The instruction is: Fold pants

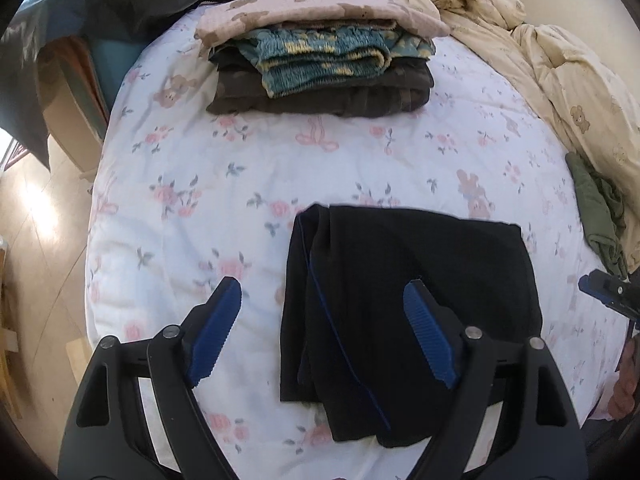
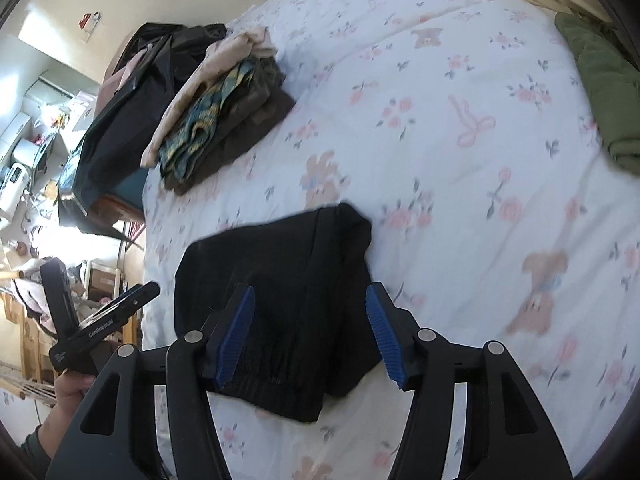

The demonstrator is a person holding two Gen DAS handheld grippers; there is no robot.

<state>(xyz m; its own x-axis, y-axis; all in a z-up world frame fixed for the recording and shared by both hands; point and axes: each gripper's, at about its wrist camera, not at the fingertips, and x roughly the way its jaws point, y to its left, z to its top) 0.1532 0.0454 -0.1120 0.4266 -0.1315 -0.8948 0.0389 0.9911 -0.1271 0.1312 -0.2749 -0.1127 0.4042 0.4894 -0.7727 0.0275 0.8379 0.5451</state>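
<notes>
**Inspector:** Where are the pants?

**Onlooker:** The black pants lie folded in a compact bundle on the bed, near its front edge. A thin blue stripe runs along one fold. Nothing is gripping them.

**Inspector:** The left gripper?

**Onlooker:** The left gripper hangs above the bundle, jaws spread wide, holding nothing. One finger sits over the sheet, the other over the black cloth.

**Inspector:** And the right?

**Onlooker:** The right gripper is likewise spread apart and empty, over the elastic end of the pants. From its camera, the left gripper shows at the bed's edge, with the left hand below it.

**Inspector:** Other items on the bed?

**Onlooker:** A stack of folded clothes lies well apart at the far side: dark pieces below, a teal and yellow one, a beige bear-print one on top. A green garment lies off to the right. A cream quilt is bunched at the far right.
</notes>
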